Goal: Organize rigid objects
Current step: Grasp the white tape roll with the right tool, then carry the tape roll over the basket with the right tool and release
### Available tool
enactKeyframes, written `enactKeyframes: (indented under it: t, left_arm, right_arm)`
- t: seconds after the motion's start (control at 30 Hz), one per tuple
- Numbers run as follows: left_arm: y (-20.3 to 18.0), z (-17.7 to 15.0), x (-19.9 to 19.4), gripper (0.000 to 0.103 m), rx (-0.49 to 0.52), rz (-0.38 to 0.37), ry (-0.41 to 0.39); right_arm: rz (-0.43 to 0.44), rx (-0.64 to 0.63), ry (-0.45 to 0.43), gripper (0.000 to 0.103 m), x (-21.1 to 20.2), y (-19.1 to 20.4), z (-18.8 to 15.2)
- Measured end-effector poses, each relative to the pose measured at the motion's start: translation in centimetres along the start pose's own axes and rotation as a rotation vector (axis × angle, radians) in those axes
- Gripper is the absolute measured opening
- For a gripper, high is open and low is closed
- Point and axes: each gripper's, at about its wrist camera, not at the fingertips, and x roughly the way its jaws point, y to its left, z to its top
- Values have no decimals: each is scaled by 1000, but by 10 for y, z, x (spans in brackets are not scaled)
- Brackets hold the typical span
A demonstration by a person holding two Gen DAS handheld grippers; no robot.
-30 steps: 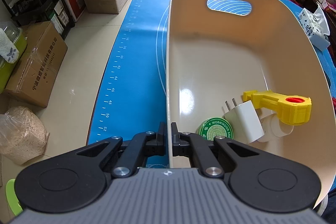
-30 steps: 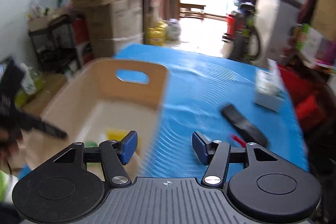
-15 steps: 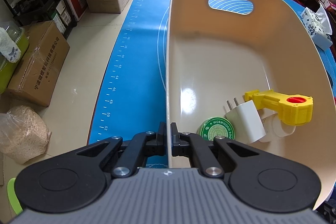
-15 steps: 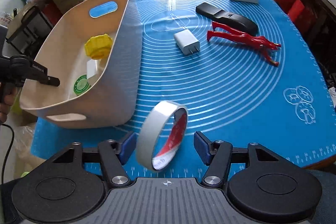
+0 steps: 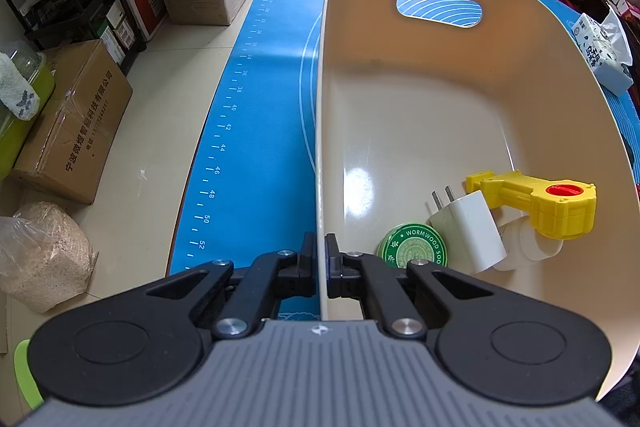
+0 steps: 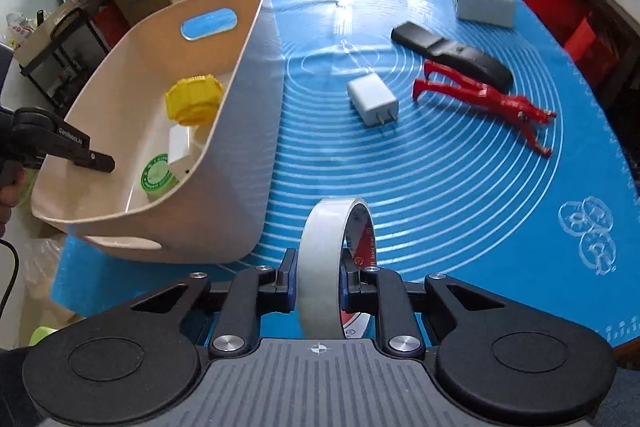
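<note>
Tape (image 6: pixel 334 267) stands on edge on the blue mat (image 6: pixel 460 195), pinched between the fingers of the right gripper (image 6: pixel 318 281), just beside the tub (image 6: pixel 240 131). Left gripper (image 5: pixel 320 267) is clamped on the tub's rim. Inside the tub lie a green tin (image 5: pixel 412 247), a white charger (image 5: pixel 468 235) and a yellow tool (image 5: pixel 540 203). On the mat sit another charger (image 6: pixel 372 99), red pliers (image 6: pixel 488 99) and a black remote (image 6: pixel 452 53).

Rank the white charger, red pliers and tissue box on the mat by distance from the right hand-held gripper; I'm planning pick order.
1. White charger, mid-mat, slightly right.
2. Red pliers, further right.
3. Tissue box, far right end.
</note>
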Motion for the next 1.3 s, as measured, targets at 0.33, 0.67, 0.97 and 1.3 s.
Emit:
enactKeyframes:
  t: [0.33, 0.67, 0.97, 1.3]
  left_arm:
    - [0, 0, 0, 5, -2, -3, 0]
    - [0, 0, 0, 5, -2, -3, 0]
    - [-3, 1, 1, 4, 1, -5, -2]
    - [-3, 1, 1, 4, 2, -9, -4]
  right_arm:
    - [-42, -78, -151, 29, -31, 9, 46]
    - [28, -236, -320, 29, -37, 62, 109]
    - [117, -329, -334, 29, -6, 119, 131]
    - [118, -384, -178, 29, 60, 151, 128]
